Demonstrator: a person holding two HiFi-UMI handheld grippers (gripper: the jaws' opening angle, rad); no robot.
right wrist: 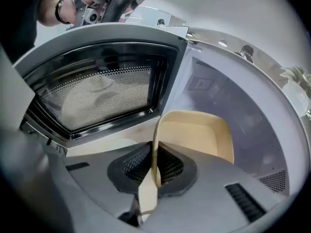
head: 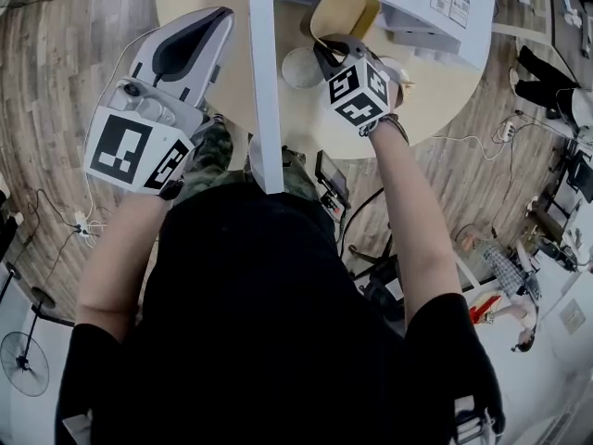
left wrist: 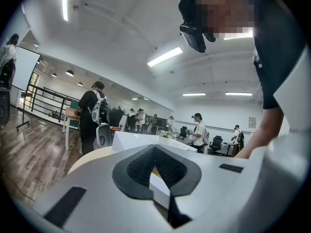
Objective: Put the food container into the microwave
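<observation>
The beige food container [right wrist: 199, 135] hangs by its near rim from my right gripper [right wrist: 154, 166], which is shut on that rim. It is tilted and sits inside the mouth of the white microwave [right wrist: 233, 110]. From the head view the container [head: 343, 12] shows just past the right gripper [head: 324, 49], at the microwave [head: 417, 7] opening. The microwave door [head: 264, 91] stands swung open to the left. My left gripper [head: 222, 17] is at the door's top edge, and its jaws [left wrist: 155, 152] are closed on the white door edge [left wrist: 159, 184].
The microwave stands on a round beige table [head: 445, 91]. A round white object [head: 301, 68] lies on the table between the door and the right gripper. The door's mesh window [right wrist: 102, 96] is close on the left of the container. Cables cross the wooden floor [head: 56, 82].
</observation>
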